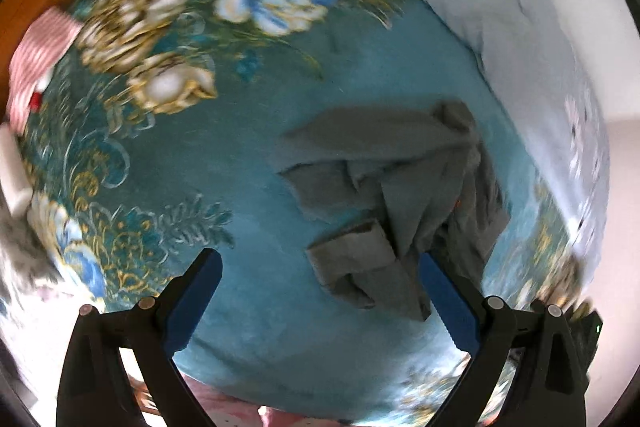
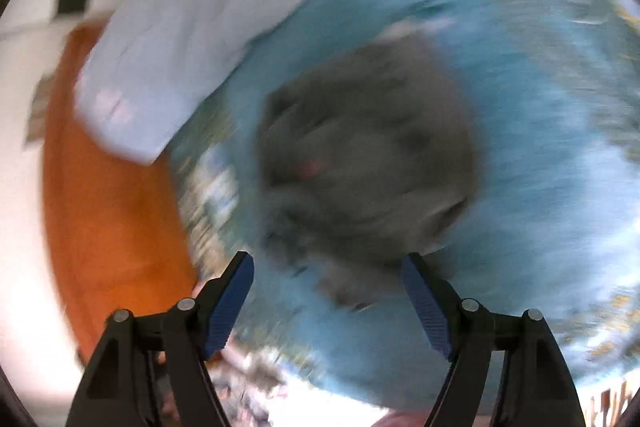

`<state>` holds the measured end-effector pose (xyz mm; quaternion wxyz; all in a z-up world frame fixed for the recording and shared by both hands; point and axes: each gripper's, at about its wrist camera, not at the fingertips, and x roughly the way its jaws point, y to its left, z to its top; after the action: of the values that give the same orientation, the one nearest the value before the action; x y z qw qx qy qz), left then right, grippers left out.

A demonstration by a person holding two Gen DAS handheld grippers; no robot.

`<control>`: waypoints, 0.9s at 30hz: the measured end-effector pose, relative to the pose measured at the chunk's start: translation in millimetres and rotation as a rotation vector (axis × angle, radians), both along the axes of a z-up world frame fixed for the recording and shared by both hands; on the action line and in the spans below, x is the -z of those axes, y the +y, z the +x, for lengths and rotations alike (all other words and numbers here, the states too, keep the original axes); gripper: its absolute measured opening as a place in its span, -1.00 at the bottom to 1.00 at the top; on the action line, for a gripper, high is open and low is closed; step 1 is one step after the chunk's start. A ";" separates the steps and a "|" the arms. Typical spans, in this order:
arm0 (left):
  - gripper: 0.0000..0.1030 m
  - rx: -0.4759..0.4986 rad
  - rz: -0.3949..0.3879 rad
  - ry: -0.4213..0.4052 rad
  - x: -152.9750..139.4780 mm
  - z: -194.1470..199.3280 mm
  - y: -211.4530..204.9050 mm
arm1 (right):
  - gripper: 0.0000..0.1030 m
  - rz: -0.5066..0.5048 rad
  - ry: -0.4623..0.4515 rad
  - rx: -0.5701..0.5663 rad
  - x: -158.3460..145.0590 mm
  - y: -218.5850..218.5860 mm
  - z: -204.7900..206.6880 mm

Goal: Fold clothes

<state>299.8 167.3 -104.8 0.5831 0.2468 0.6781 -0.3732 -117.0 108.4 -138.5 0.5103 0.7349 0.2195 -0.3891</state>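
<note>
Both the left gripper (image 1: 320, 267) and right gripper (image 2: 328, 273) gaped wide, empty, while the grey garment (image 1: 384, 195) lay crumpled (not yet folded) at one o'clock on the teal bedspread (image 1: 240, 155).

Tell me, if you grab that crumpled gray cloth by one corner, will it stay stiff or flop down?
The gray cloth will probably flop: it already lies in soft, uneven folds on the teal blanket. It looks thin, so likely light. Its loose flaps would probably dangle and unfold instead of holding their shape.
</note>
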 end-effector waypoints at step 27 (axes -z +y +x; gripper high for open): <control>0.91 -0.027 0.217 0.101 106.4 -73.0 6.6 | -0.81 -0.079 0.152 0.643 -8.6 -13.9 -205.6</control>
<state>226.8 173.9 -211.2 0.5230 0.2803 0.7462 -0.3016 -322.7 94.6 -129.9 0.3714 0.7151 -0.0016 -0.5922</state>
